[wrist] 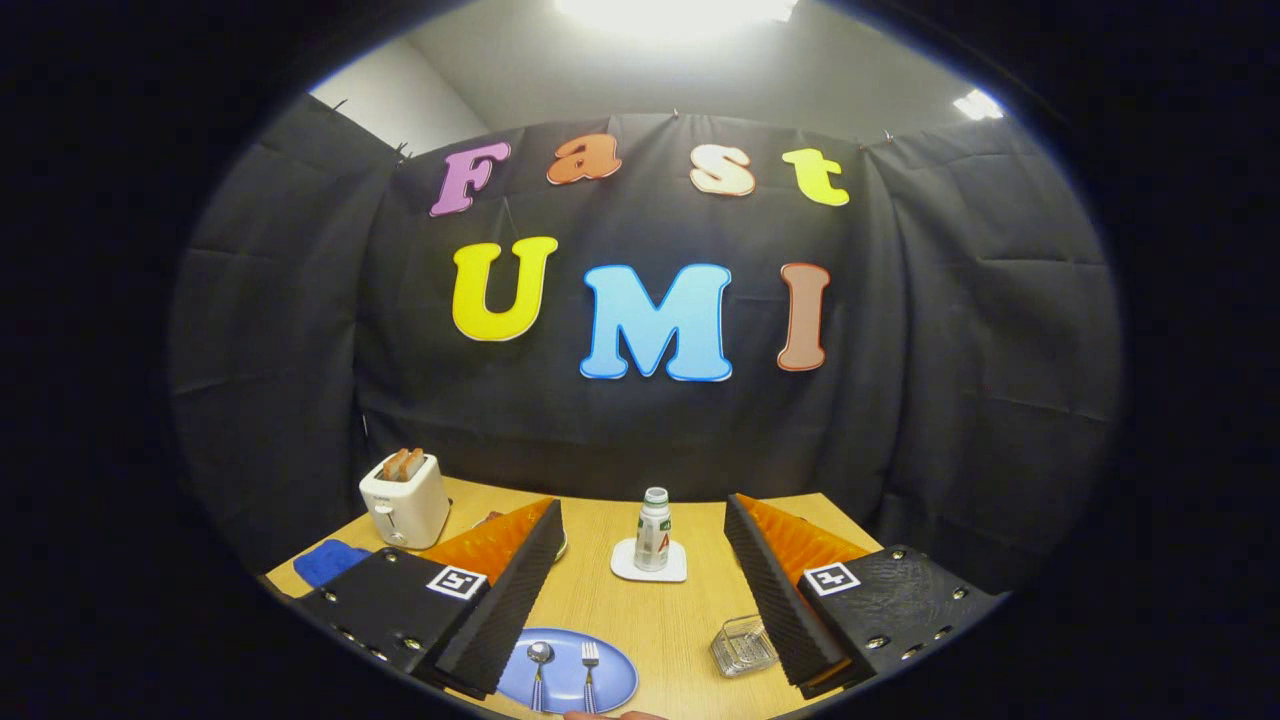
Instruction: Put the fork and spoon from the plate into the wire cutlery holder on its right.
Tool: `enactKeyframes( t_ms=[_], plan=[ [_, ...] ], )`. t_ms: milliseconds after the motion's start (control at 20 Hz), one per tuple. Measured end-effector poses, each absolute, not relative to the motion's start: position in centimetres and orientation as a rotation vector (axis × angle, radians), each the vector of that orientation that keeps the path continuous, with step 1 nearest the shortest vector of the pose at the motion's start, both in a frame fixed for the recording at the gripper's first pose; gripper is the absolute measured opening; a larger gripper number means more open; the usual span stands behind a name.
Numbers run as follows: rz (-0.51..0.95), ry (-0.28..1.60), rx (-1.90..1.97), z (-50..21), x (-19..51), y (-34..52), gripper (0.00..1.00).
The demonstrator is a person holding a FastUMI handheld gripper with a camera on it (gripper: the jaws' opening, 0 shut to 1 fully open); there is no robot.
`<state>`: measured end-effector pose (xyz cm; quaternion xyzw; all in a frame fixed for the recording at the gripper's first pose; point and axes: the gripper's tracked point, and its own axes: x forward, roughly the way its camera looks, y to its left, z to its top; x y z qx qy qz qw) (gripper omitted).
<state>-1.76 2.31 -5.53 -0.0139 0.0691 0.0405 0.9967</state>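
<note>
A blue plate [612,668] lies on the wooden table, low between my fingers and close to the left one. On it rest a spoon [539,662] and a fork [590,665], side by side with their heads pointing away from me. The wire cutlery holder [742,645] stands to the plate's right, just inside the right finger [790,590], and looks empty. My gripper [640,585] is open wide, held above the table, with nothing between its fingers.
A small bottle [653,529] stands on a white coaster [649,563] beyond the fingers. A white toaster [405,497] with toast sits at the back left, a blue cloth [328,561] beside it. A fingertip [612,714] shows at the plate's near edge.
</note>
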Motion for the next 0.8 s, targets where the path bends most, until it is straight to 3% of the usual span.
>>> enactKeyframes(
  t_ms=[450, 800],
  plan=[
    [0.130, 0.261, -0.077, -11.0, -2.1, 4.0, 0.99],
    [0.199, 0.478, -0.143, -18.1, -3.1, 5.1, 0.99]
  ],
)
